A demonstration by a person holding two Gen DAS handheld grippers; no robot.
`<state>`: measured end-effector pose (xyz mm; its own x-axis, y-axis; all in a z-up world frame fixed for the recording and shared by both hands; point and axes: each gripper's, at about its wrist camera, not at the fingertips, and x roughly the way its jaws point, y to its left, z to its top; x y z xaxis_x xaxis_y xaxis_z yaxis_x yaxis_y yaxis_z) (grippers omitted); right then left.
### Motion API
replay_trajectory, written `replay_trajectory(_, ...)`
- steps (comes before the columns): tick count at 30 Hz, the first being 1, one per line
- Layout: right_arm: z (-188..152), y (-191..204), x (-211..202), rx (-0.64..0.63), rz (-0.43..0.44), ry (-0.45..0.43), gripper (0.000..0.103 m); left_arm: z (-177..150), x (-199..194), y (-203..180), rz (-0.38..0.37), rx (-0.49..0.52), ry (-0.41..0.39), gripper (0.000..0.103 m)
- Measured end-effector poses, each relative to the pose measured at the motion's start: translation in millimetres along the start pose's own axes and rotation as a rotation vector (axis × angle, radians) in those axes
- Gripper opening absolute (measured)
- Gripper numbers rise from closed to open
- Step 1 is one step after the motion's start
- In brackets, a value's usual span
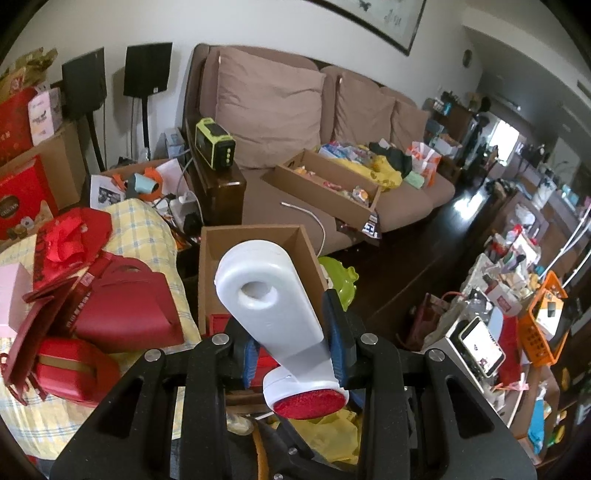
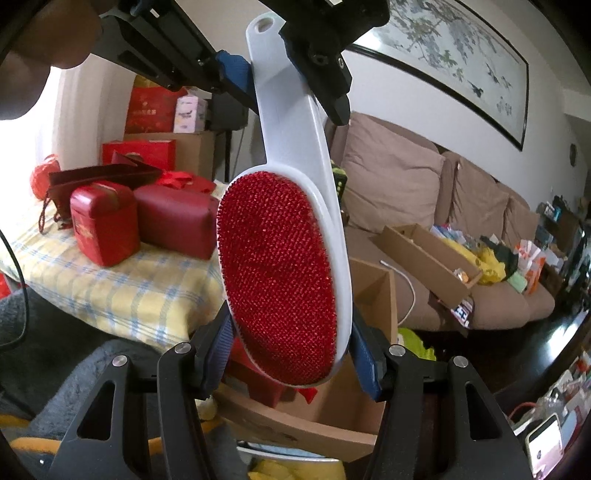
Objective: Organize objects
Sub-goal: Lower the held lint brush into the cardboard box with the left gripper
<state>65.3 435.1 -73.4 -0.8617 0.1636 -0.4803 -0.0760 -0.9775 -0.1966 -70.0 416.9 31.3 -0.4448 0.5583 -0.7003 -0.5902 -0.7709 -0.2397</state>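
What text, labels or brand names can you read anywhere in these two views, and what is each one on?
"COLLECTION": on the dark oval badge of the red gift box at the left edge of the left wrist view.
Gold characters on the red bag: too blurred to read.
Print on the pale pink box: too small to read.
Lint brush: no lettering visible.
Phone screen: unreadable.

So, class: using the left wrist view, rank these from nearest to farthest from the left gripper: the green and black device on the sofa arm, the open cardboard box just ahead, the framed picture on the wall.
1. Open cardboard box, directly ahead of the left gripper, behind the lint brush.
2. Green and black device, beyond it, up left.
3. Framed picture, top, on the wall.
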Motion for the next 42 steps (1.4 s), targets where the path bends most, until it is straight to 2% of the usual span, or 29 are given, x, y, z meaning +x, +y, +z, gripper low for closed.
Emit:
replay_trajectory(13,-12.5,-18.5,15.5,0.024,-0.026,0.056,0.059,-2.6,38.5,-15.9,-0.028,0.003,0.063,0.029)
replay_trajectory(18,-14.7,-23.7,20.9,0.047,-0.023,0.083,0.059,-0.8,53.0,-23.7,-0.017,0.013,0.076,0.029)
replay_trajectory(23,-21.0,-27.8,31.1,0.046,-0.056,0.138,0.059,-0.2,76.5,-29.3,-0.007,0.006,0.098,0.029)
replay_trajectory(28,-25.3,-34.8,34.1,0.061,-0.070,0.161,0.059,-0.4,85.6,-41.4,-0.011,0.041,0.108,0.030)
replay_trajectory(33,-27.0,-40.2,37.7,0.083,-0.059,0.183,0.059,1.9,97.8,-43.4,-0.013,0.044,0.129,0.030)
replay_trajectory(42,-32.9,-46.6,51.1,0.099,-0.063,0.251,0.059,3.2,127.3,-33.2,-0.051,-0.013,0.204,0.030)
